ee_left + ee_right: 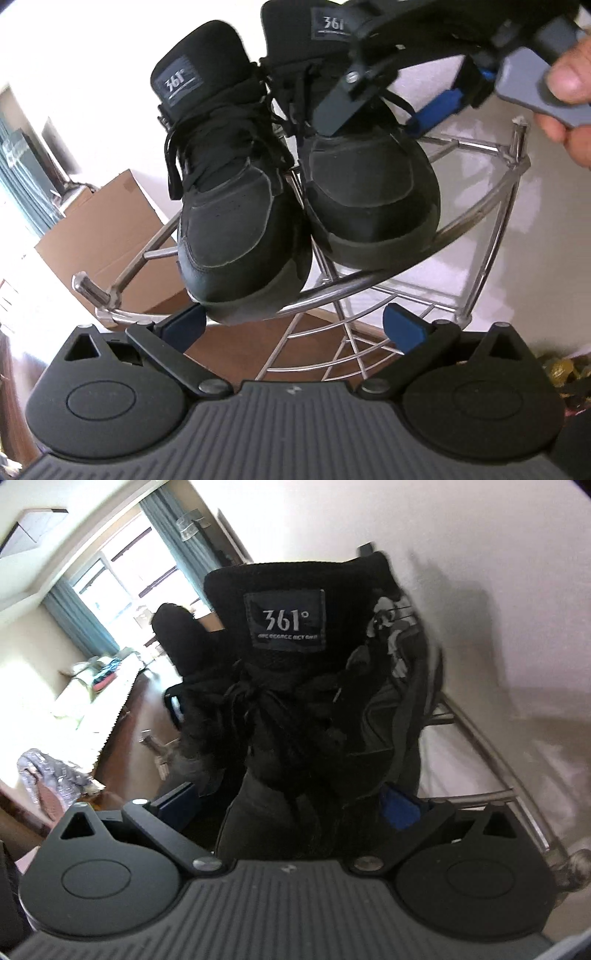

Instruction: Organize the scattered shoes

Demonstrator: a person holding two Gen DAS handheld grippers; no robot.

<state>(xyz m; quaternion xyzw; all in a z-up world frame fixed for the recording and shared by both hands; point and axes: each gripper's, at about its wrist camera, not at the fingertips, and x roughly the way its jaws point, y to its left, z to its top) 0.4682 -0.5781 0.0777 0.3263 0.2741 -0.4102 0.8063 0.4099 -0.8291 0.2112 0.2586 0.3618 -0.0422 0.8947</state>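
Note:
Two black "361°" sneakers stand side by side, toes toward me, on the top shelf of a chrome corner rack (476,210). The left shoe (229,206) has its toe over the front rail, just above my left gripper (295,325), which is open and holds nothing. A hand holds my right gripper (384,114) from the upper right, over the laces of the right shoe (369,192). In the right wrist view that shoe (284,701) fills the gap between the spread fingers of the right gripper (290,806), which is open. The other shoe's tongue (177,638) shows behind on the left.
A cardboard box (110,236) stands on the wooden floor left of the rack. A lower wire shelf (332,350) lies beneath. White walls close the corner behind the rack (480,738). A curtained window (110,576) and furniture are far left.

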